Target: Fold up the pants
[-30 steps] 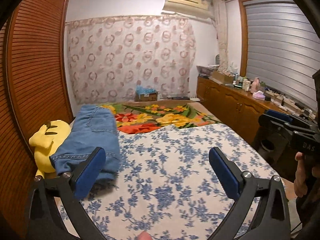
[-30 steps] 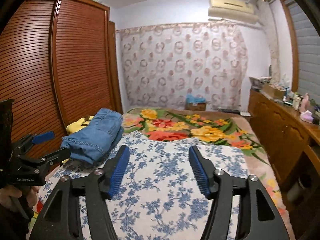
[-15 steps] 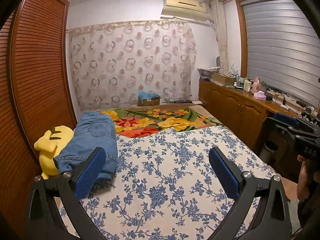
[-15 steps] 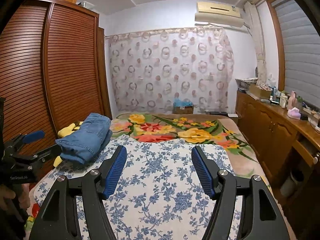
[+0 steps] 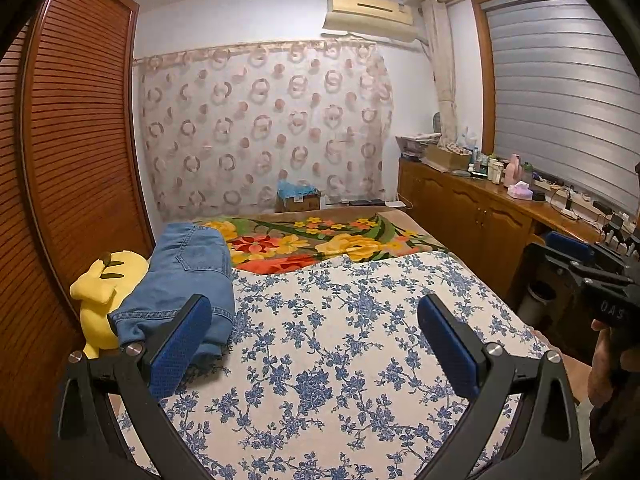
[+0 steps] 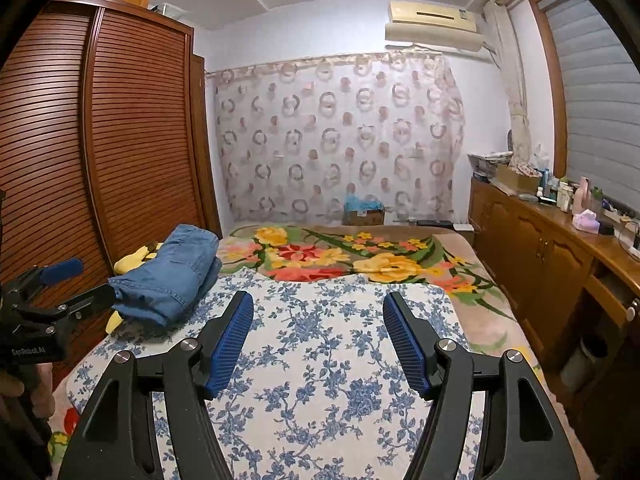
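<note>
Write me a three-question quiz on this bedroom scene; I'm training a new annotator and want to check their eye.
1. True or false: the jeans lie spread flat across the blue floral sheet.
2. What does the folded denim rest against? A) yellow plush toy B) cardboard box C) tissue pack
3. How do the left gripper and right gripper stand: holding or empty?

Key
1. False: they are folded into a bundle at the bed's left edge.
2. A
3. Both open, empty, above the sheet.
</note>
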`<state>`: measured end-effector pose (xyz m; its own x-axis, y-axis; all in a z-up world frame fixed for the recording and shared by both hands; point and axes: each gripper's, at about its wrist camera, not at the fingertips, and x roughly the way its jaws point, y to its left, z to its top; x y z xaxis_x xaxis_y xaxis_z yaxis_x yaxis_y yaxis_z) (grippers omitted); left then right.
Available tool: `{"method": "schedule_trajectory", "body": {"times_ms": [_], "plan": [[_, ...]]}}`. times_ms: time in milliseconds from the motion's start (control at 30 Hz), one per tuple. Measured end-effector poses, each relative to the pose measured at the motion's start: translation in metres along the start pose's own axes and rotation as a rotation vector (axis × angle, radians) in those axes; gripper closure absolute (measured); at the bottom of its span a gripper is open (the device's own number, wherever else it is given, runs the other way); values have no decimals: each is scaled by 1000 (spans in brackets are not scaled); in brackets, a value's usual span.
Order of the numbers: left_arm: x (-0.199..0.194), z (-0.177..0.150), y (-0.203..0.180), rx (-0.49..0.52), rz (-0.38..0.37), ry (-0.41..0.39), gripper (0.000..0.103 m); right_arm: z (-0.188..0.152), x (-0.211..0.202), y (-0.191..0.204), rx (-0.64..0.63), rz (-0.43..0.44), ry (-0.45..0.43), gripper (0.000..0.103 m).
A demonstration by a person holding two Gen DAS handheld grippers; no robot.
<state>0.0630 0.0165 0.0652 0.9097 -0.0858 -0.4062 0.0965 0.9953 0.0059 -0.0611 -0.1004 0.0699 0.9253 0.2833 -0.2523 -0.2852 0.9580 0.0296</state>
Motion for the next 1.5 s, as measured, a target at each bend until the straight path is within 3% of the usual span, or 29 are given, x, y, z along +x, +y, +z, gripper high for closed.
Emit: {"method": "schedule_trajectory", "body": {"times_ms": [1500], "plan": [[-6, -1, -1, -2, -2, -2, 0, 0, 4, 5, 6, -11, -6, 34]]}}
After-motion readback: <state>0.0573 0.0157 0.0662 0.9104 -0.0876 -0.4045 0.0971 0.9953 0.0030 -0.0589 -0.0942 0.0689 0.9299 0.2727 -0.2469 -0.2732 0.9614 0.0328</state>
